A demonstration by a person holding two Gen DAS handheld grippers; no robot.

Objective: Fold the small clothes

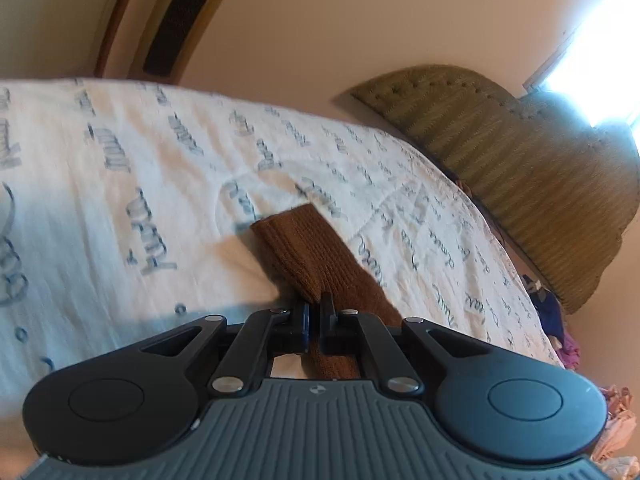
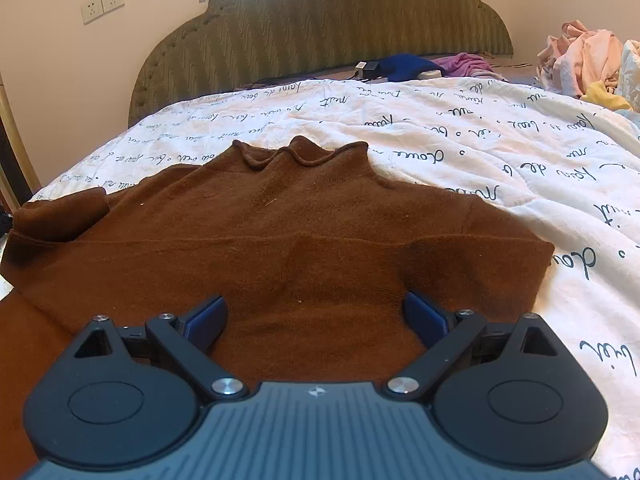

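A brown knitted sweater (image 2: 304, 232) lies flat on the bed, its rolled collar towards the headboard and one sleeve folded in over the left shoulder. In the right wrist view my right gripper (image 2: 316, 316) hovers low over the sweater's lower body, open wide, with its blue pads (image 2: 208, 318) apart and nothing pinched. In the left wrist view my left gripper (image 1: 316, 314) is shut on a brown ribbed sleeve (image 1: 304, 248). The cuff end stretches away from the jaws over the quilt. The rest of the sweater is out of that view.
A white quilt (image 2: 500, 152) with dark script covers the bed. The green padded headboard (image 2: 320, 20) stands behind it. A heap of pale clothes (image 2: 584, 64) lies at the far right, with blue and purple garments (image 2: 404, 66) near the headboard. Wall sockets (image 2: 102, 4) are at upper left.
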